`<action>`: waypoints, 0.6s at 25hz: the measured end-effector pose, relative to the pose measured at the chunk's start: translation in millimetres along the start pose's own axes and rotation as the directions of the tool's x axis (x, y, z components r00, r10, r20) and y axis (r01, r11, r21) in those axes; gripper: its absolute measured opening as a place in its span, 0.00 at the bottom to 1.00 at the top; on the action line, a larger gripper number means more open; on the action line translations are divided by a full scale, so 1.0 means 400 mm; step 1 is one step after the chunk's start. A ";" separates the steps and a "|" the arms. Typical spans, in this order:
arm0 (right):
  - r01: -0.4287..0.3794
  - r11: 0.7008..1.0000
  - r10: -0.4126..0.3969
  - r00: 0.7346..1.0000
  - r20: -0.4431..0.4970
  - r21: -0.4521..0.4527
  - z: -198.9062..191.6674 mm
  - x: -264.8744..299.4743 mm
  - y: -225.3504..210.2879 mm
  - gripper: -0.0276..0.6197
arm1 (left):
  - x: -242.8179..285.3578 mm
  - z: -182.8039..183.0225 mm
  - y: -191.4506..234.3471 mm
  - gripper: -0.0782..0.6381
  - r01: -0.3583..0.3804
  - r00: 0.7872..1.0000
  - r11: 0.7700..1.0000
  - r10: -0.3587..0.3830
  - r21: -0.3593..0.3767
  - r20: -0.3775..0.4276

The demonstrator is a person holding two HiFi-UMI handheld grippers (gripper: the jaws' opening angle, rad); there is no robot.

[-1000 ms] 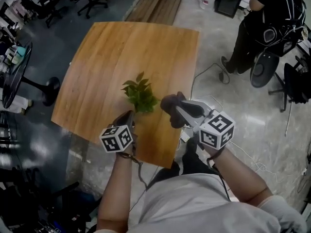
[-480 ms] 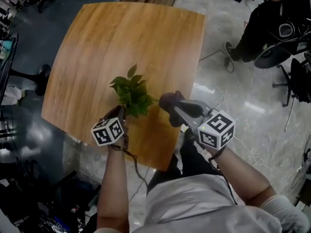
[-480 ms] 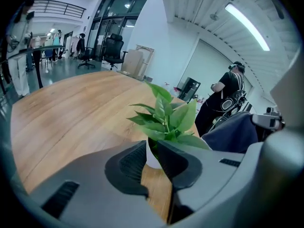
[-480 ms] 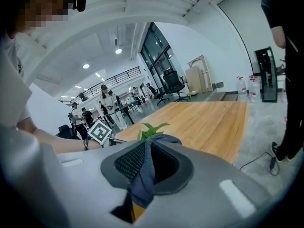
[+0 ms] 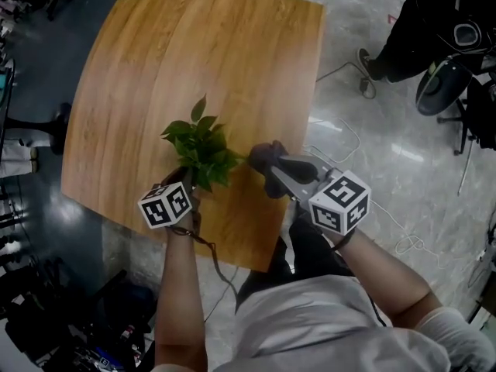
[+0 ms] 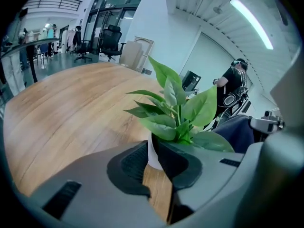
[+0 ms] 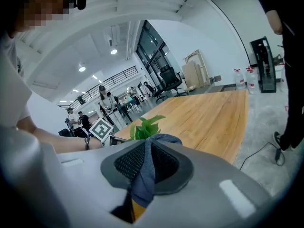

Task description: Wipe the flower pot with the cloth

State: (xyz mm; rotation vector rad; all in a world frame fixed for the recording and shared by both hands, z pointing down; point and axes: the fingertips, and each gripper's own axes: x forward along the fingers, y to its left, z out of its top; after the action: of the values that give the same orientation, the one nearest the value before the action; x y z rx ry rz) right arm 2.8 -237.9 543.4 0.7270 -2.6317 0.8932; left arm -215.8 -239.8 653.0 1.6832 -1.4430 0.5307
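Wooden desk (image 5: 201, 60) is filling the middle of an open office. Near its close edge the left tongs (image 5: 188, 180) are pinching the wall of the white pot (image 6: 151, 152), one pad outside the rim and one inside. The leaves (image 5: 200, 144) are rising just beyond their tips. Right tongs (image 5: 273, 167) are clamping the dark cloth (image 5: 262, 156), which is bunching past their tips and hanging just beside the leaves; as far as I can judge it is not yet touching the pot. To wipe well, the cloth should probably be coming in low, under the foliage, and pressing on the pot side away from the left tongs while those are bracing it against tipping. Leaves are crowding any approach from above. Far beyond the right tongs, a person (image 5: 422, 29) is sitting well apart from the desk, posing no obstacle.
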 end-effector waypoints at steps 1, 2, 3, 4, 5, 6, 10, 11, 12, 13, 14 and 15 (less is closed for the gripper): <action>-0.002 1.000 0.001 1.000 0.001 0.004 -0.002 0.008 -0.006 0.11 | 0.001 0.003 0.002 0.18 -0.006 1.000 1.000 0.006 0.005 0.006; -0.005 1.000 0.005 1.000 0.002 0.009 -0.004 0.017 -0.010 0.11 | 0.000 0.005 0.006 0.15 -0.014 1.000 1.000 0.014 0.011 0.011; -0.009 1.000 0.009 1.000 0.001 0.014 -0.009 0.027 -0.013 0.11 | -0.001 0.003 0.011 0.13 -0.020 1.000 1.000 0.020 0.018 0.014; -0.014 1.000 0.014 1.000 -0.001 0.019 -0.015 0.036 -0.014 0.11 | -0.003 -0.001 0.014 0.13 -0.022 1.000 1.000 0.022 0.021 0.015; -0.019 1.000 0.019 1.000 -0.003 0.023 -0.023 0.046 -0.014 0.11 | -0.004 -0.005 0.018 0.13 -0.020 1.000 1.000 0.020 0.017 0.017; -0.025 0.999 0.025 1.000 -0.005 0.025 -0.030 0.057 -0.015 0.11 | -0.005 -0.008 0.023 0.13 -0.017 1.000 1.000 0.017 0.005 0.023; -0.055 0.998 0.055 0.998 0.000 0.029 -0.045 0.128 -0.011 0.11 | -0.007 -0.017 0.048 0.12 0.014 0.999 0.998 -0.011 -0.061 0.050; -0.066 0.997 0.066 0.998 0.004 0.032 -0.044 0.150 -0.007 0.11 | -0.006 -0.020 0.051 0.12 0.026 0.998 0.997 -0.022 -0.077 0.055; -0.079 0.996 0.079 0.997 0.007 0.034 -0.042 0.175 -0.003 0.11 | -0.003 -0.023 0.052 0.12 0.039 0.998 0.995 -0.034 -0.091 0.059; -0.094 0.995 0.094 0.996 0.008 0.036 -0.041 0.200 0.002 0.11 | 0.001 -0.027 0.052 0.12 0.051 0.997 0.993 -0.044 -0.103 0.061; -0.111 0.993 0.111 0.994 0.007 0.037 -0.042 0.222 0.012 0.11 | 0.003 -0.034 0.052 0.12 0.061 0.997 0.991 -0.054 -0.116 0.062; -0.127 0.991 0.126 0.992 0.005 0.040 -0.046 0.240 0.026 0.11 | 0.001 -0.046 0.051 0.12 0.069 0.996 0.989 -0.061 -0.129 0.062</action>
State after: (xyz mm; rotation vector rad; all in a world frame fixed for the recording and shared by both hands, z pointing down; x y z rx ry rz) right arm -81.5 -254.9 590.6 0.5756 -2.6940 0.9818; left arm -231.2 -225.0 669.9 1.6468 -1.4270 0.3465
